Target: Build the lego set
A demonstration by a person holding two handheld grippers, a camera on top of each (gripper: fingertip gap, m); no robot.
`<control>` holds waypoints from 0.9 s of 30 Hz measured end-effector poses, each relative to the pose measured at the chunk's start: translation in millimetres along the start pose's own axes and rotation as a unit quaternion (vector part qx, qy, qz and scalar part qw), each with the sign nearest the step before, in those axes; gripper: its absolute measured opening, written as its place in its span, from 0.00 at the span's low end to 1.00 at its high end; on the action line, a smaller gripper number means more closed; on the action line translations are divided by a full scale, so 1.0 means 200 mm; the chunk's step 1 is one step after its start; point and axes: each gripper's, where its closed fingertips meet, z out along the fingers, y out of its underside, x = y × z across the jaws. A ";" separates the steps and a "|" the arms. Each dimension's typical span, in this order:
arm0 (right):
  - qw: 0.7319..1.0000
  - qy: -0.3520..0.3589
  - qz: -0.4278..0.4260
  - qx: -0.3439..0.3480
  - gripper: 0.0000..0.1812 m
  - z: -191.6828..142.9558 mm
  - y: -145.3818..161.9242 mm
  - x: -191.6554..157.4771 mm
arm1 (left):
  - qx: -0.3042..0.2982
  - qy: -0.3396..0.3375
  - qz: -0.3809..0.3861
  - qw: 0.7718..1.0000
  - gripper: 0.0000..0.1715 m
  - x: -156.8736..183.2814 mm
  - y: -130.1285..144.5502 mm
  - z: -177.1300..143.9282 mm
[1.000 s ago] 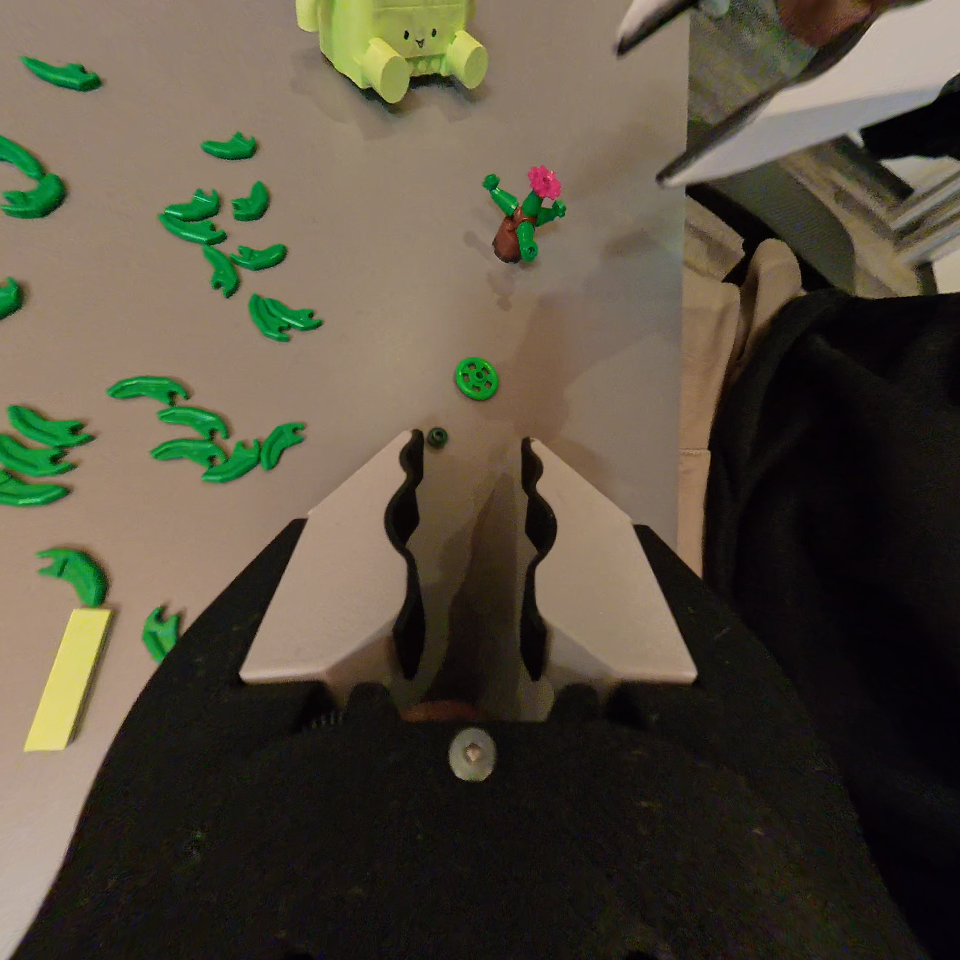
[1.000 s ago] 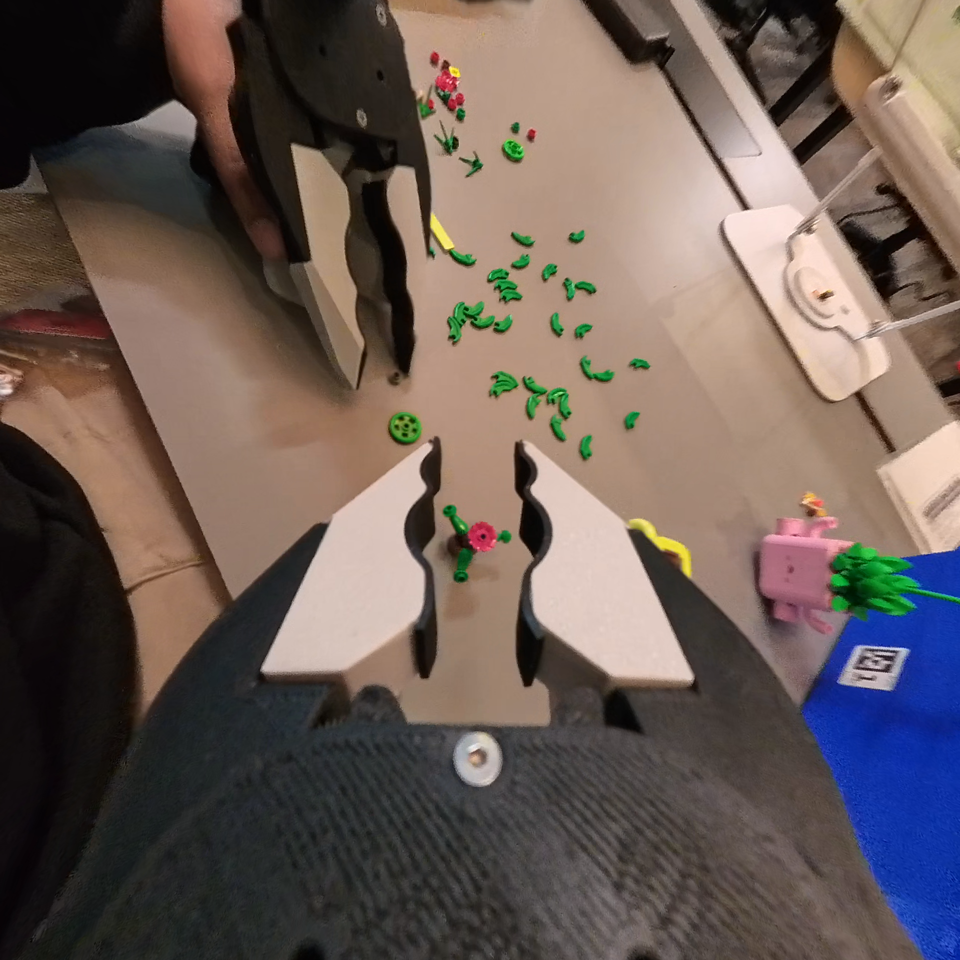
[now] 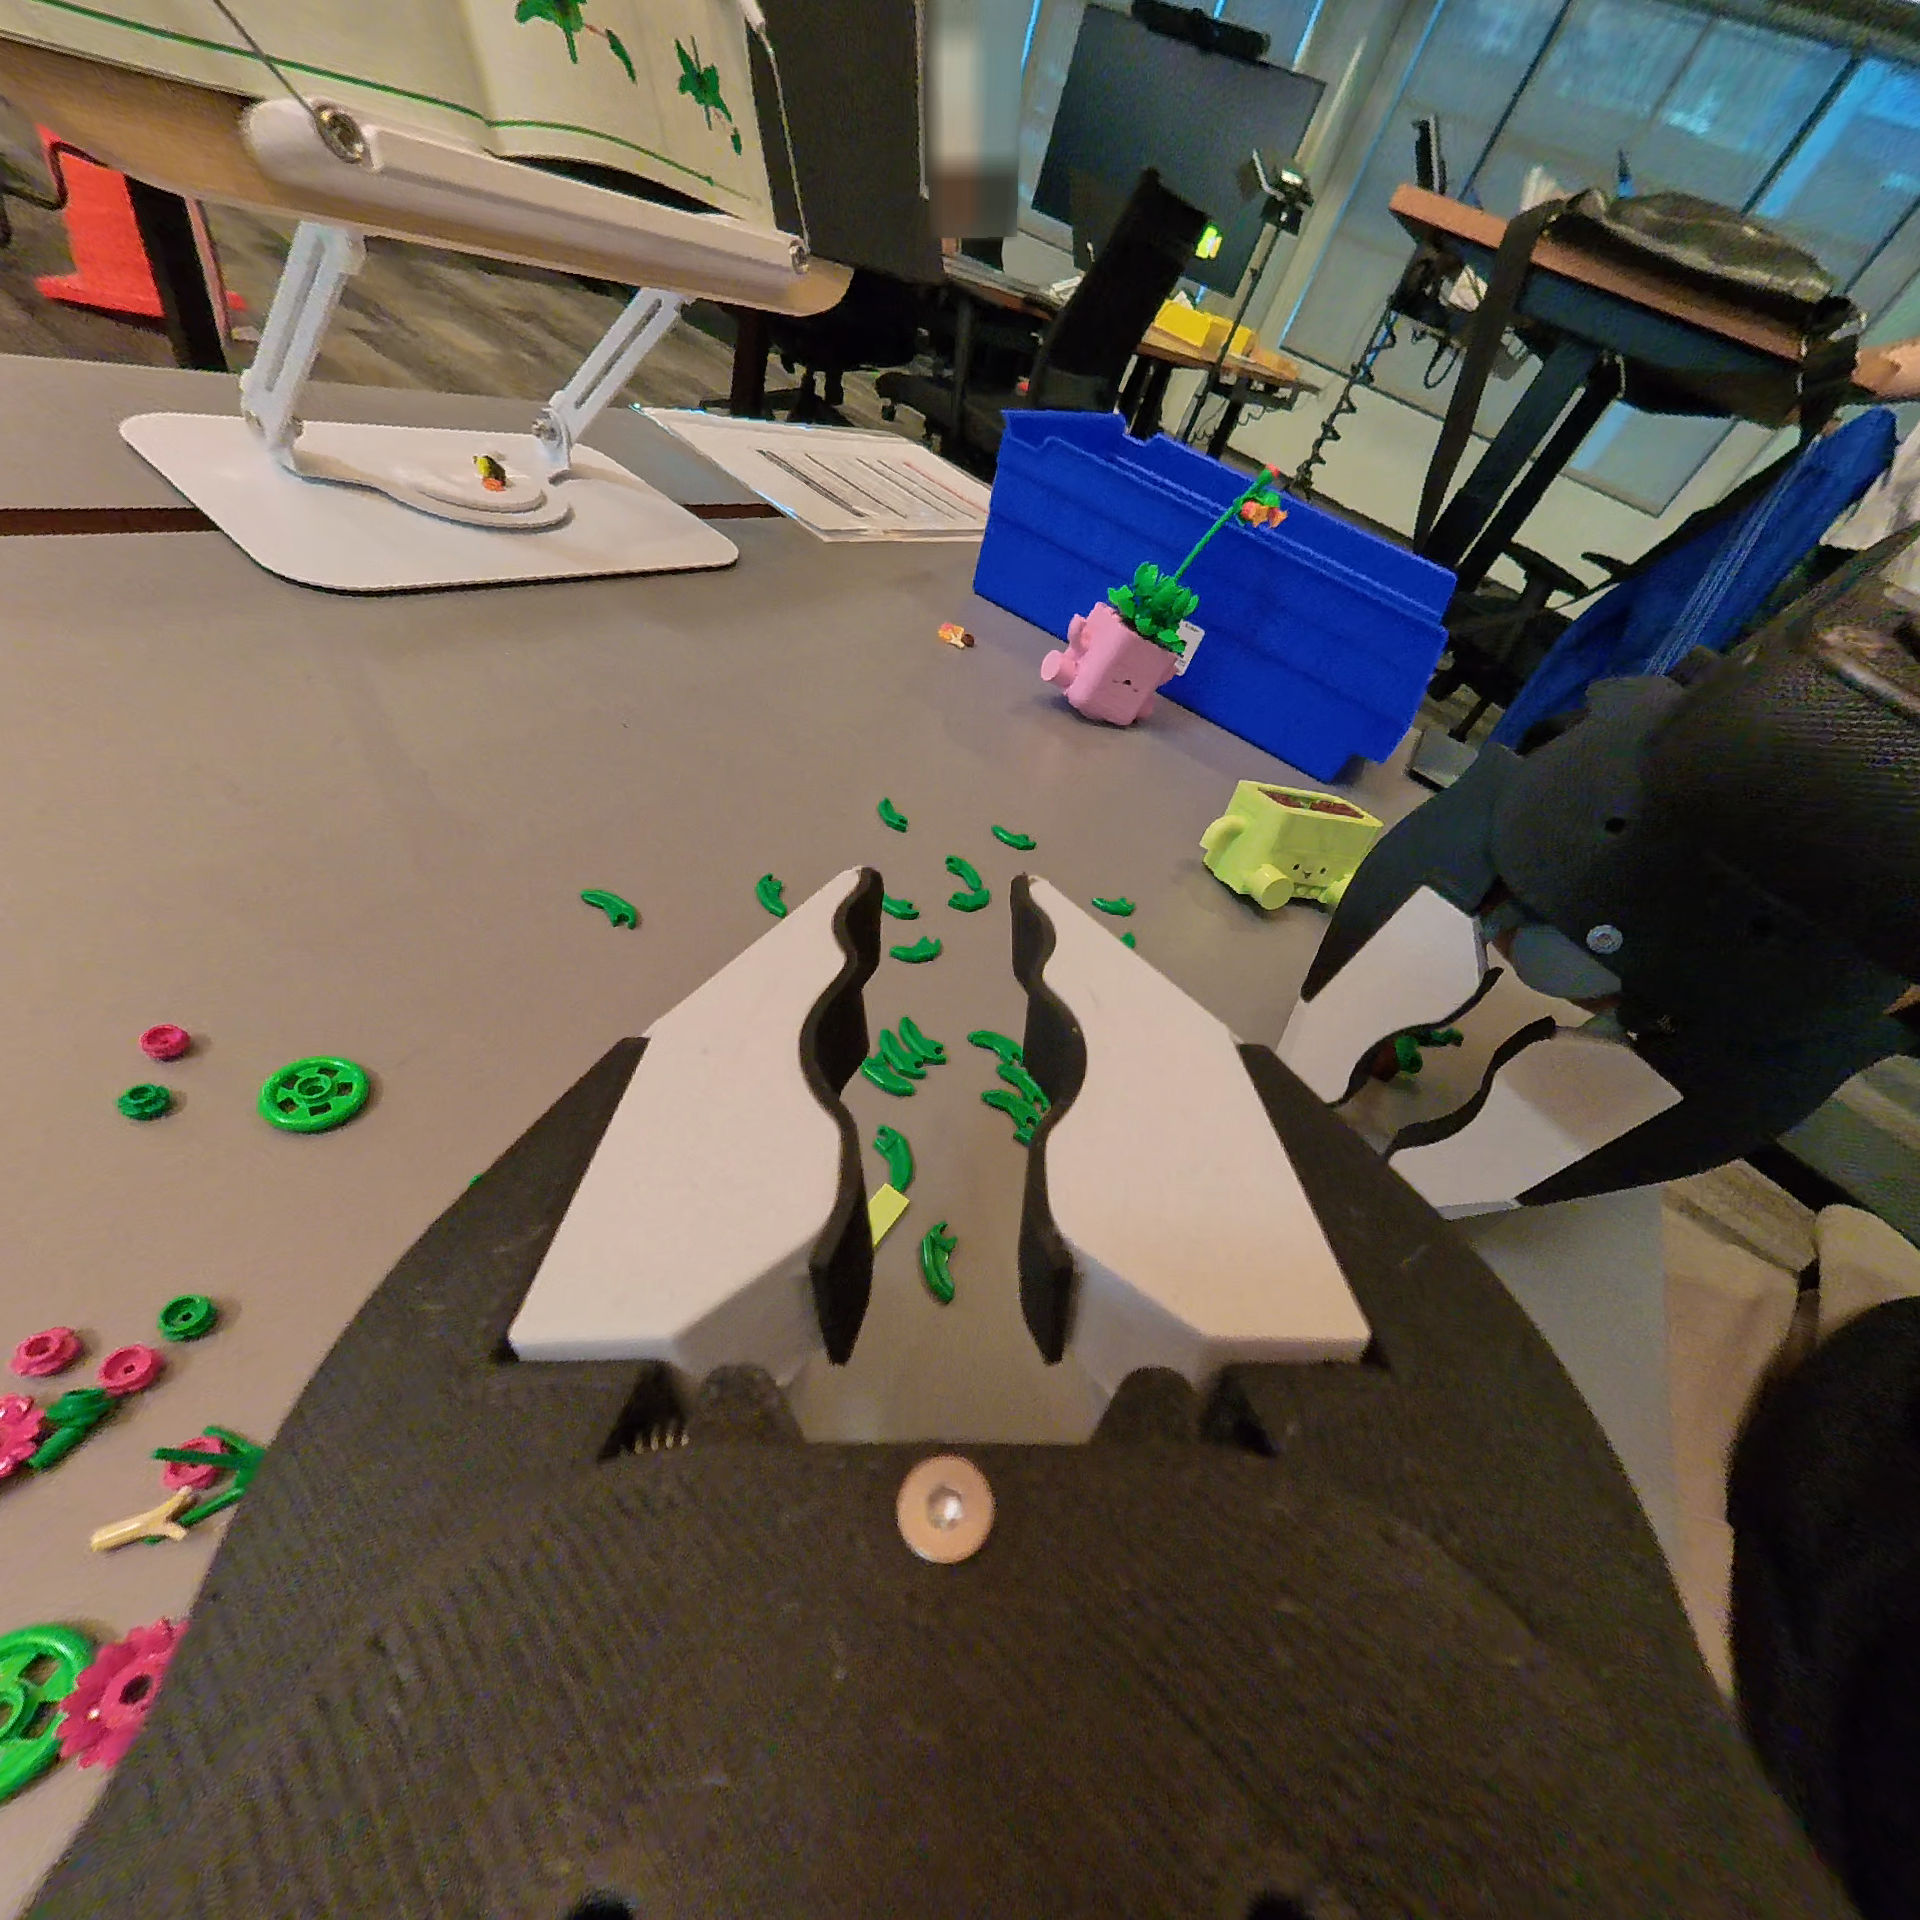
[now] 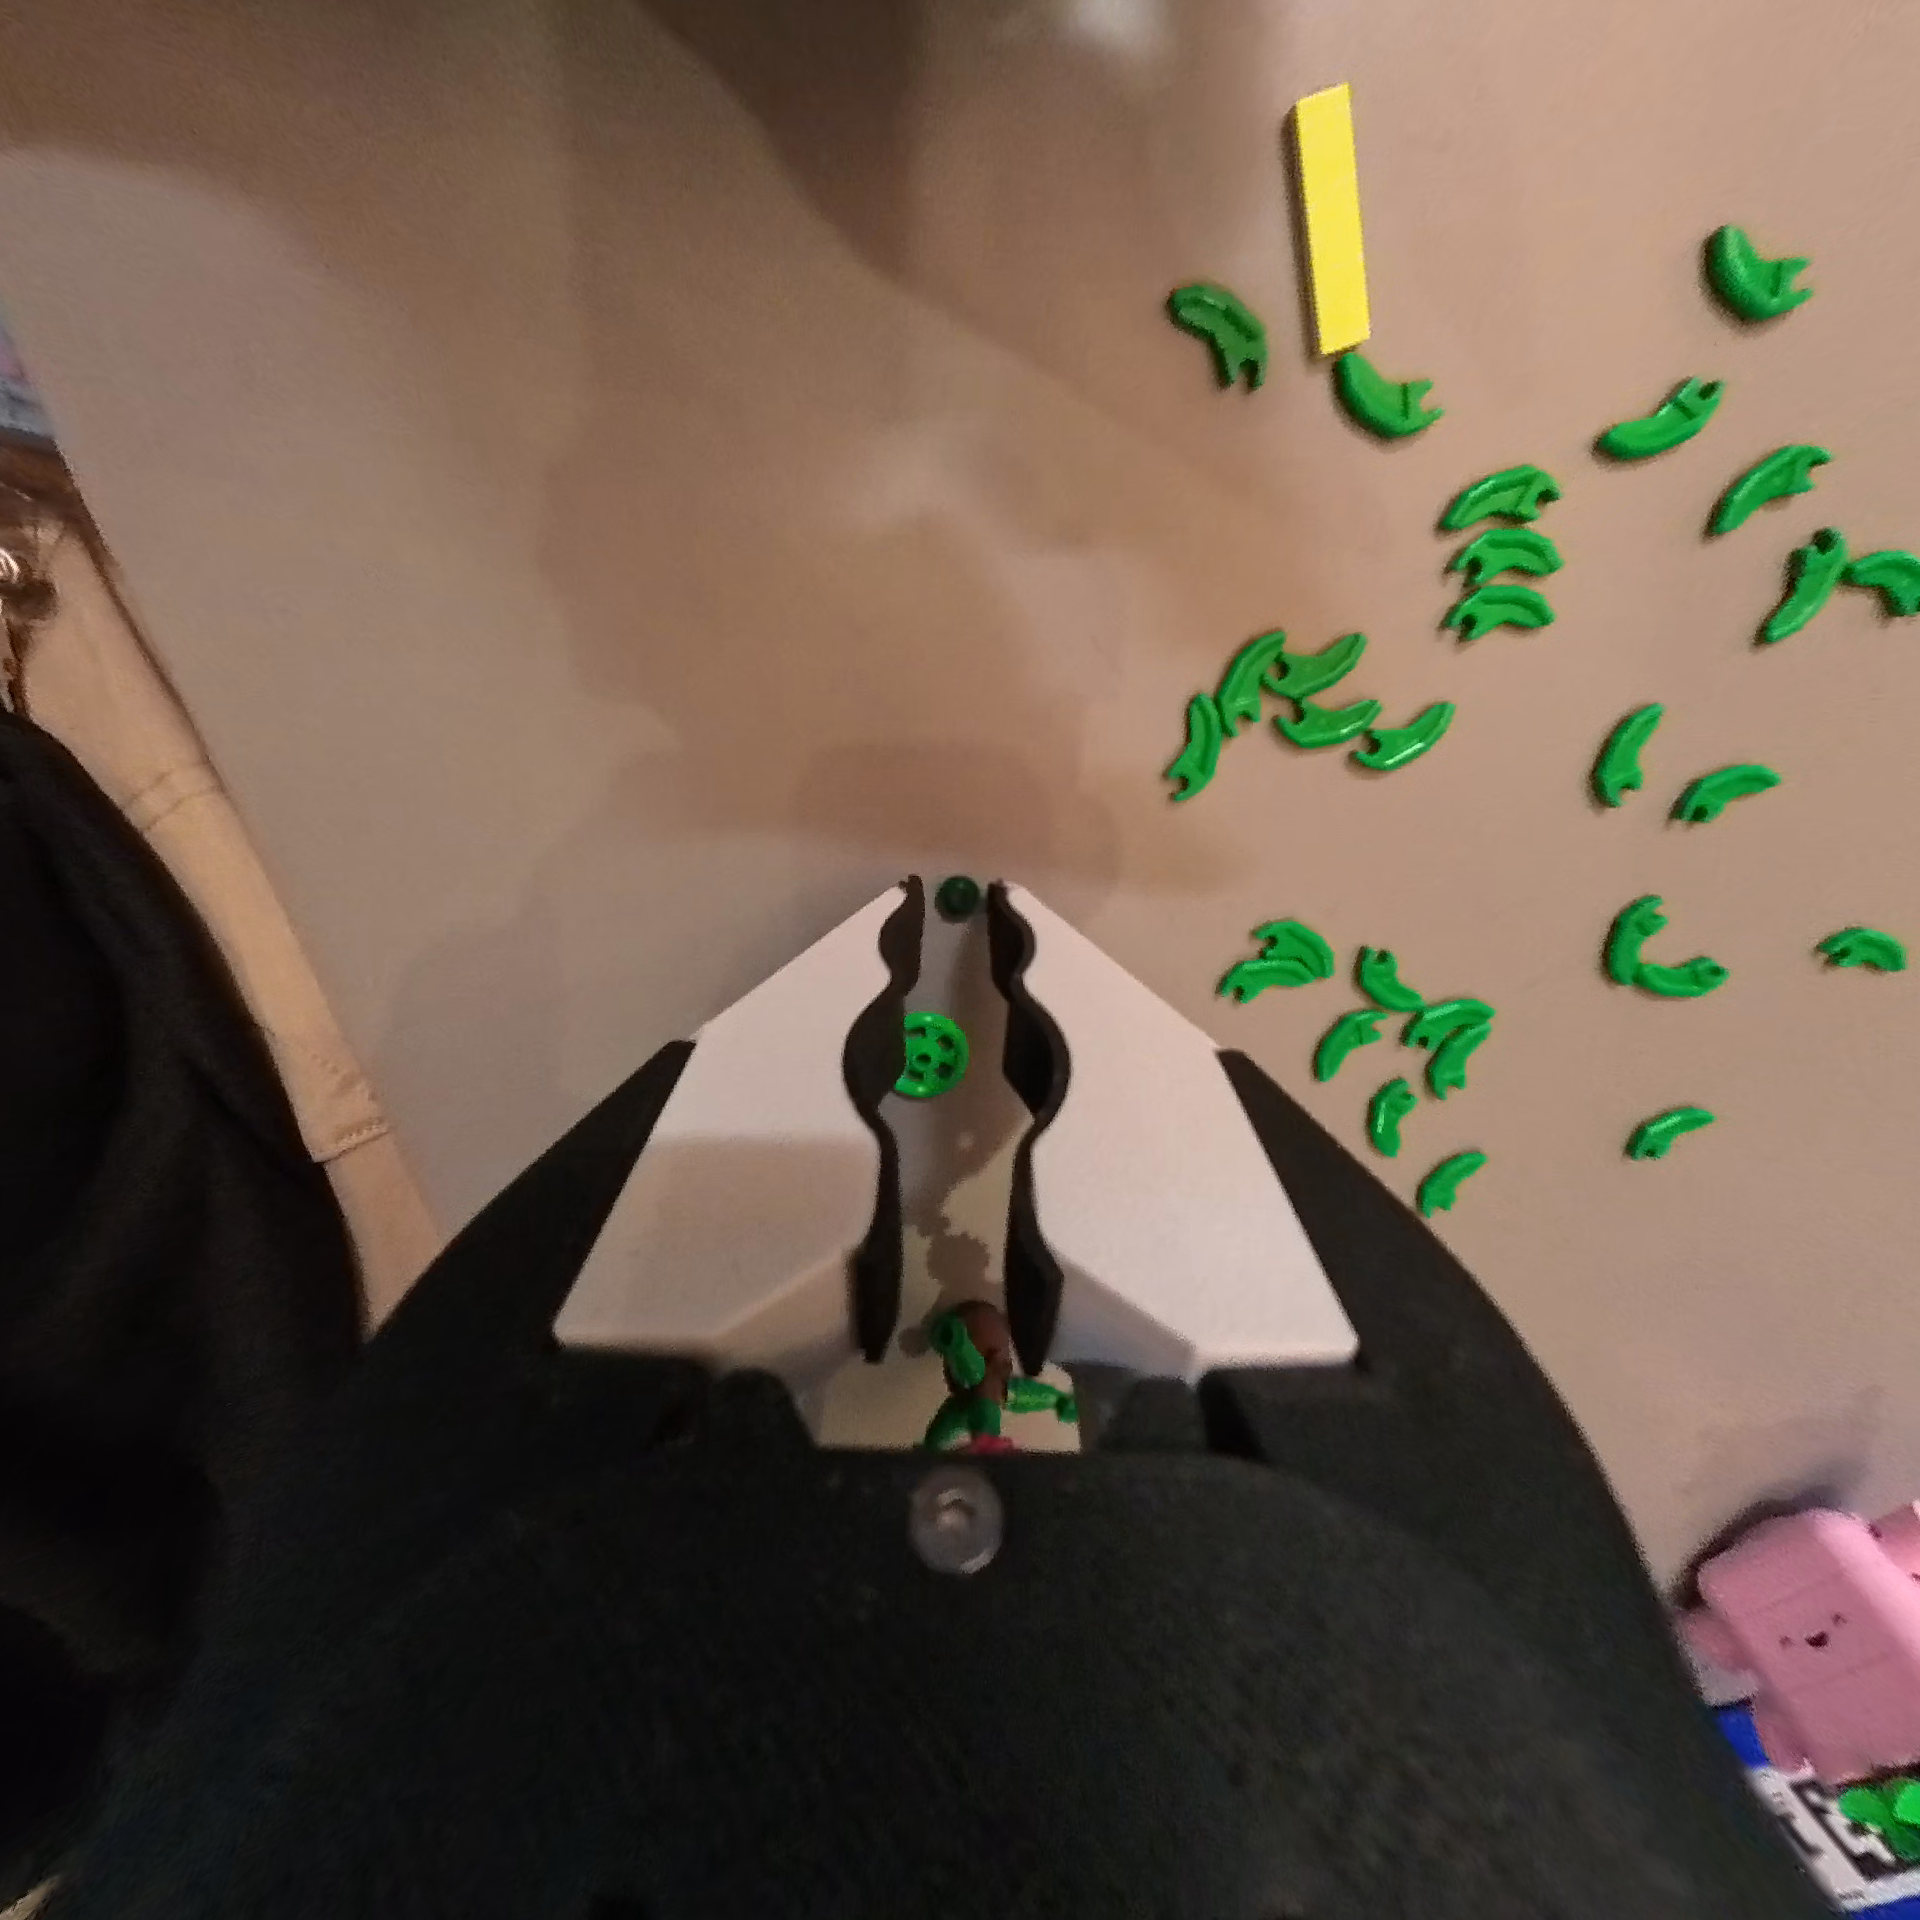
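Showing only rightward: stud (image 4: 955, 896) (dark green)

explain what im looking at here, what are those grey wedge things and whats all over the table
The grey wedges are the two fingers of a hand-held gripper; a person carries one in each hand, with a camera on each looking along the fingers. One picture is from the left hand-held gripper, raised and looking across the grey table; the right hand-held gripper shows at its side. The other is from the right hand-held gripper, looking down. Both are open and hold nothing. On the table lie many green leaf pieces, a yellow flat strip, a green wheel piece, a small green stud, pink flower pieces, a pink pot figure, a lime pot figure, a blue bin and a small cactus build.
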 end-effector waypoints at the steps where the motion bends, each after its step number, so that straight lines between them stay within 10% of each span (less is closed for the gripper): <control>1: 1.000 -0.002 -0.001 0.002 0.05 0.00 -0.01 0.00 | 0.001 0.000 -0.002 1.000 0.13 0.00 0.00 0.00; 27: 0.999 -0.009 -0.035 -0.012 0.02 0.00 0.01 -0.01 | -0.010 -0.007 0.013 1.000 0.12 0.00 0.04 0.03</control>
